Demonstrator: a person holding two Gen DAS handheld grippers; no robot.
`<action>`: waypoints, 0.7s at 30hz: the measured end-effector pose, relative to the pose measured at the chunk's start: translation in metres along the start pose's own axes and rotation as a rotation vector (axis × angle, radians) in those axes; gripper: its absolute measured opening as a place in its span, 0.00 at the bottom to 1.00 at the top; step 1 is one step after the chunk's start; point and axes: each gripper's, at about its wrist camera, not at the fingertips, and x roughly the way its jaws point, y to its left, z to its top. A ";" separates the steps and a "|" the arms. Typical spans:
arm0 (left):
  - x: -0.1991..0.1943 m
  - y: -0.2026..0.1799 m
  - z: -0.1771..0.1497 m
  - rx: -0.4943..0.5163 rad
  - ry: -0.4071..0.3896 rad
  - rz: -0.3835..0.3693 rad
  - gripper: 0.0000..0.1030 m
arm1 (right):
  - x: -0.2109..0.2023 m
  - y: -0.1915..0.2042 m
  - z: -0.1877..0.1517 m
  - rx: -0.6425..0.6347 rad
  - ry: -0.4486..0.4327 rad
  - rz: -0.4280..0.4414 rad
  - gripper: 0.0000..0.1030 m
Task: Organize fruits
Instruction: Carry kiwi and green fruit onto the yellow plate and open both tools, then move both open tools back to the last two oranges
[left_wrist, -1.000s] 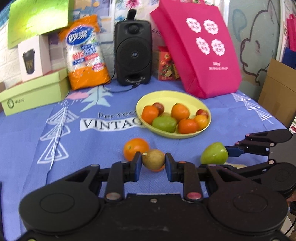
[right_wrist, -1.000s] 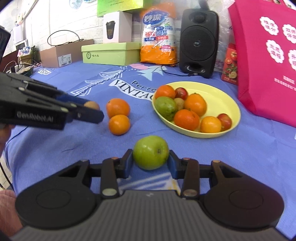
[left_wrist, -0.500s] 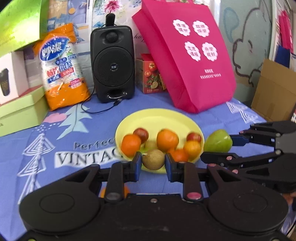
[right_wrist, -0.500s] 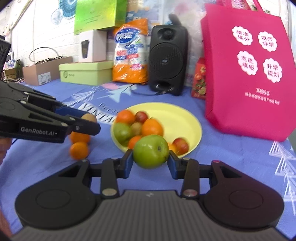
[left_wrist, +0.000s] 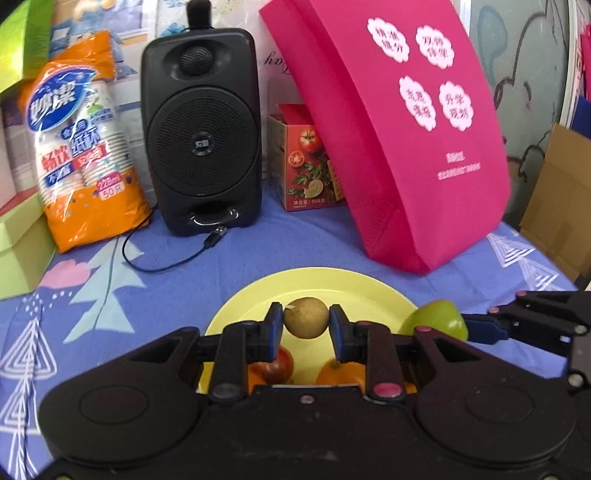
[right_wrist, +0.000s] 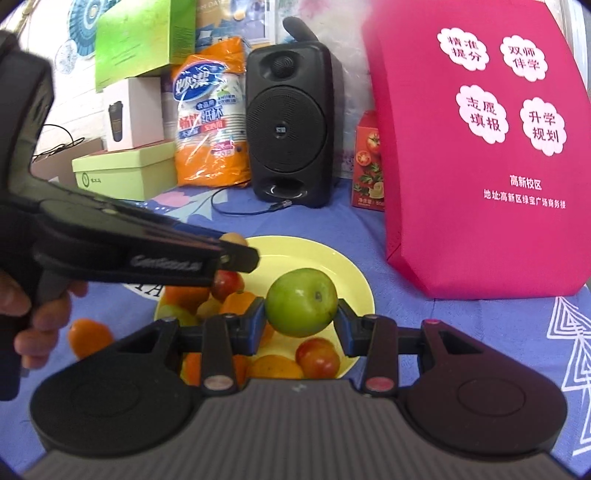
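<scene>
My left gripper (left_wrist: 306, 325) is shut on a small brown fruit (left_wrist: 306, 318) and holds it above the yellow plate (left_wrist: 332, 284). My right gripper (right_wrist: 301, 317) is shut on a green apple (right_wrist: 301, 302) and holds it above the same plate (right_wrist: 317, 254). The plate holds several oranges and red fruits (right_wrist: 317, 356). The apple also shows at the right in the left wrist view (left_wrist: 437, 320). One orange (right_wrist: 88, 334) lies on the blue cloth left of the plate. The left gripper crosses the right wrist view (right_wrist: 236, 254).
A black speaker (left_wrist: 201, 133) with a loose cable (left_wrist: 166, 258), an orange pack of paper cups (left_wrist: 79, 147), a tomato box (left_wrist: 308, 162) and a pink bag (left_wrist: 406, 122) stand behind the plate. A green box (right_wrist: 125, 173) stands at the back left.
Both grippers have lifted their fruits off the cloth and carried them forward until they hang over the yellow plate.
</scene>
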 end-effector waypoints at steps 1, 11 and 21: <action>0.005 -0.001 0.000 0.008 0.007 0.006 0.26 | 0.002 0.000 0.000 -0.003 0.003 -0.004 0.38; -0.001 0.002 -0.006 0.009 -0.001 0.025 0.37 | 0.008 0.003 -0.002 -0.032 0.014 -0.004 0.42; -0.084 0.020 -0.028 -0.052 -0.086 0.041 0.48 | -0.028 0.013 -0.012 -0.034 -0.016 0.003 0.47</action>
